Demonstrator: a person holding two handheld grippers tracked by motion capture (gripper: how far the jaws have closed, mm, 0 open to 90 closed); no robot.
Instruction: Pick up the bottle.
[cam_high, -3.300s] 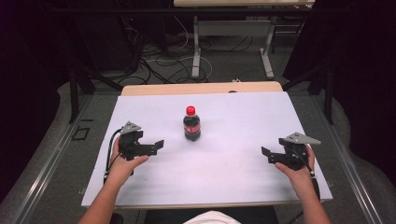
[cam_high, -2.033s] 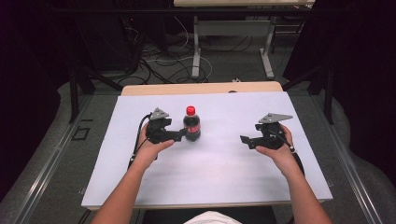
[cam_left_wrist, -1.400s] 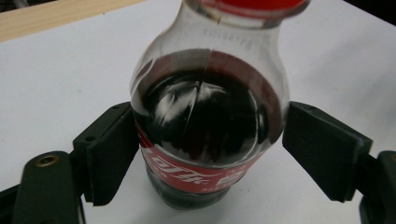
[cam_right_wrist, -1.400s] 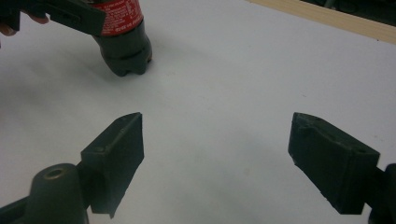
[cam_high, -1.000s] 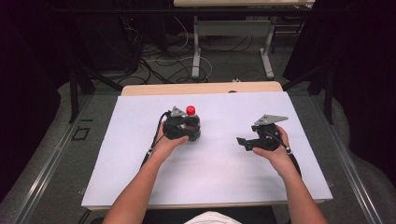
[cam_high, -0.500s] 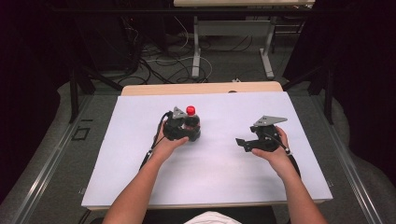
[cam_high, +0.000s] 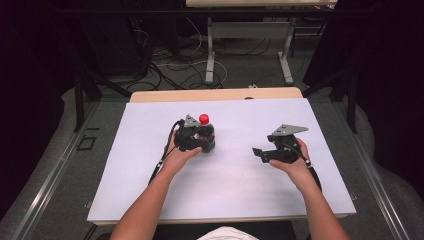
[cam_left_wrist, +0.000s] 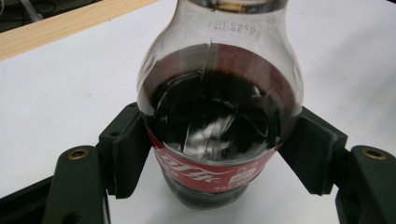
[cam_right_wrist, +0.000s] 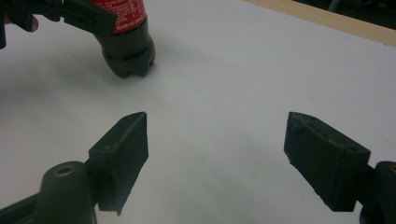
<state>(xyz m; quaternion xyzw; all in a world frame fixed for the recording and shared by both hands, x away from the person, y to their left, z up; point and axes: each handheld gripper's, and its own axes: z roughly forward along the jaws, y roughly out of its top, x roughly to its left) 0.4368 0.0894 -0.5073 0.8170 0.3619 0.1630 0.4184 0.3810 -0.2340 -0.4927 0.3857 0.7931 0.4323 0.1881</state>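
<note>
Two grippers in play, both mine. Left gripper has its jaws clamped on the cola bottle, pads pressing either side of the body right at the red label, just under the shoulder bulge. Bottle stands upright on the white desk, a bit left of centre and toward the far half, red cap on top. In the right gripper view the bottle's base sits on the desk up at the top left, well apart from my right jaws. Right gripper hovers over bare desk to the right, jaws wide with nothing between them; they have just been closing a little and are not on anything. Handling guess: small plastic bottle, mostly full of dark liquid, so moderately heavy for its size and the liquid will slosh if tilted fast. Wall is smooth and curved, probably slippery above the label; the label band is the straightest part and likely the best hold, which is where I have it. Plastic may dent under a hard squeeze, but it is not fragile. Cap looks the obvious spot for the right jaws if it needs twisting. Keep it upright when lifting.
</note>
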